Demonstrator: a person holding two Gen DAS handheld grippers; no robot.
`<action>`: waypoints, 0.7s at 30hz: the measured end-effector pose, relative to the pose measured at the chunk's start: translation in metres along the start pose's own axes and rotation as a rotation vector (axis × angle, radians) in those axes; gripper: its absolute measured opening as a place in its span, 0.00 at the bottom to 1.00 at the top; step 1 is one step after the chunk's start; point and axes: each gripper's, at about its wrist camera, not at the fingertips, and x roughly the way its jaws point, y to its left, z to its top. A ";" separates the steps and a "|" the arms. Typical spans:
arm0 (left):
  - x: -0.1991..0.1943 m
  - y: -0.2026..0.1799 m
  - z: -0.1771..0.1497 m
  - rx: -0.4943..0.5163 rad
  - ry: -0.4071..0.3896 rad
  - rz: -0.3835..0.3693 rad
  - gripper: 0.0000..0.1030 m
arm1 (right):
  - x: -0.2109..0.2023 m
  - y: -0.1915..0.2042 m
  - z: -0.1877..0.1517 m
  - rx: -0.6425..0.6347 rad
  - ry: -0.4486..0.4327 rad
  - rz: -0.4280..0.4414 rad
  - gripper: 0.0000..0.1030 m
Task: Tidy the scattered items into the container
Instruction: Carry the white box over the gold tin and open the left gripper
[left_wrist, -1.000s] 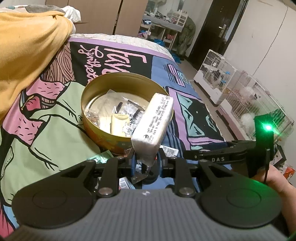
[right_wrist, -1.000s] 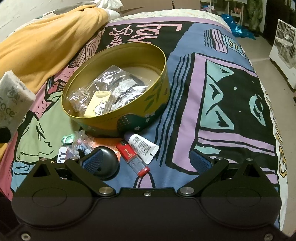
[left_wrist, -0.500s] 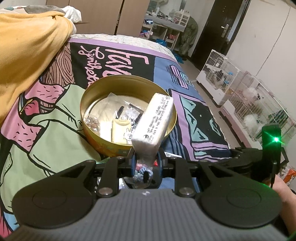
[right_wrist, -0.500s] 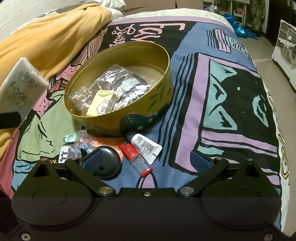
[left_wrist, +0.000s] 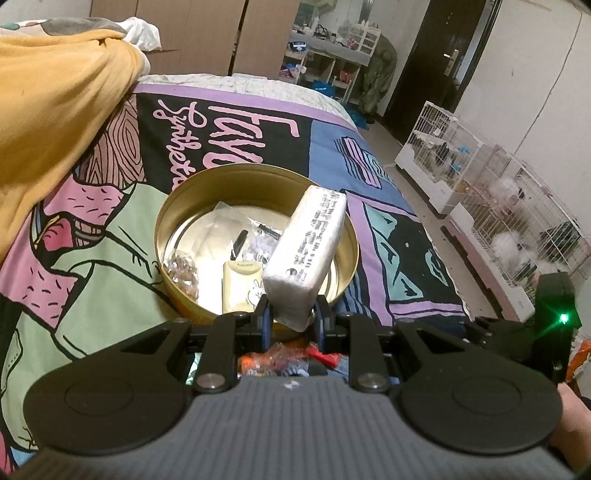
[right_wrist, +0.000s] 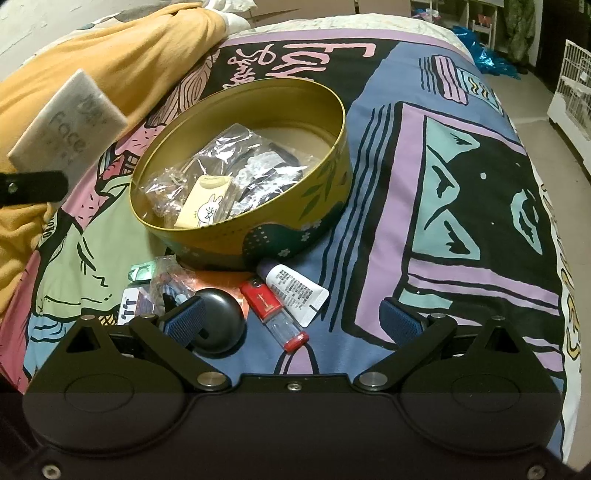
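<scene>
Above the gold tin (left_wrist: 177, 206), left fingers (left_wrist: 264, 318) clench a tissue pack (right_wrist: 70, 129) — marked "Face" — right fingers (right_wrist: 184, 320) splayed.

Both views are lit by dim, warm indoor light, and colours look slightly muddy and grainy. The polished inside of the round gold metal tin (left_wrist: 255, 206) throws soft glare off its floor, and the clear crinkled plastic bags (right_wrist: 236, 158) in it sparkle with small highlights. A green indicator lamp (left_wrist: 564, 318) blooms into a smeared glow. Fisheye distortion bends the patterned purple and black bedspread (right_wrist: 443, 166) and the room's walls toward the edges, where corners darken. The white wrapped tissue pack (right_wrist: 68, 125) looks soft and blurred in the right wrist view.
</scene>
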 end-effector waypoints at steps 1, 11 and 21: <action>0.002 0.000 0.001 -0.001 0.001 0.001 0.25 | 0.000 0.000 0.000 0.000 0.000 0.002 0.98; 0.020 0.002 0.014 -0.017 0.001 0.007 0.25 | 0.003 0.003 0.001 -0.012 0.004 0.015 0.98; 0.039 0.006 0.022 -0.026 0.006 0.030 0.25 | 0.005 0.004 0.002 -0.022 0.007 0.025 0.98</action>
